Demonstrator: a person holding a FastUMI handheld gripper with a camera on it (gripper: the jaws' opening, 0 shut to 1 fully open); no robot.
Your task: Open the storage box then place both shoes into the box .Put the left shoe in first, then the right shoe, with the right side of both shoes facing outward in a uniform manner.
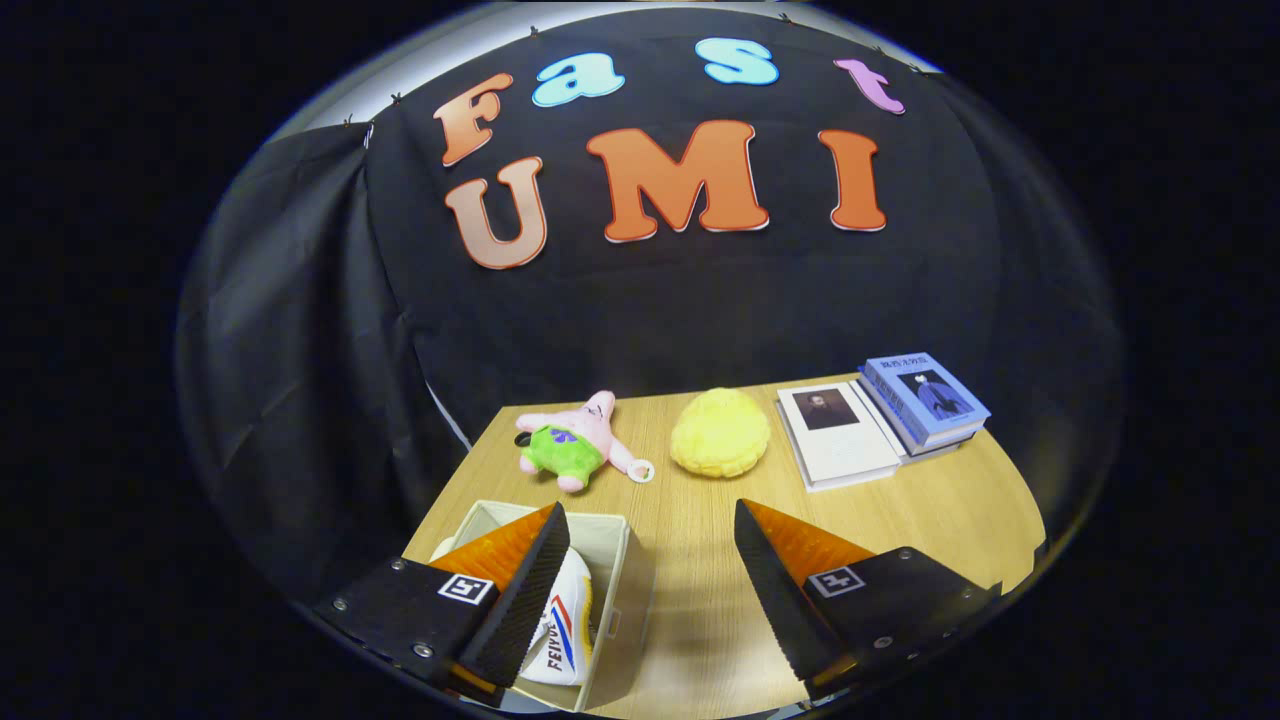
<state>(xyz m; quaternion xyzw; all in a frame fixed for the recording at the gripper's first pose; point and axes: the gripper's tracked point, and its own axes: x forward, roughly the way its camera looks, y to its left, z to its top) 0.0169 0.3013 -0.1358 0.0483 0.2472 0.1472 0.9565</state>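
Gripper (650,560) spread wide, nothing between the fingers, hovering above the table (950,510) with bare wood in the gap. Left finger overlapping the box beneath it.

Largest first: table running back to the black cloth wall. On it, beneath the left finger, an open cream box (612,585), fabric-sided by the look, lid not visible. Inside, a white shoe (565,625) with red and blue stripes, lying against the right wall; only part visible past the finger, so toe direction hard to tell. Whether a second shoe is beside it, hidden under the finger: cannot tell.

Well beyond the fingers, near the far edge: two books, a white one (838,440) and a blue one (925,400) overlapping its right side. Left of those, a yellow plush (720,432), then a pink star toy (575,445) in green shorts.

Handling, as a judgement: shoe probably light, canvas upper soft and yielding, rubber sole stiffer and grippy. Best hold likely across the collar or heel, where the opening gives both fingers something to pinch; toe cap too rounded, likely to slip. Box walls probably floppy, prone to shifting if nudged.
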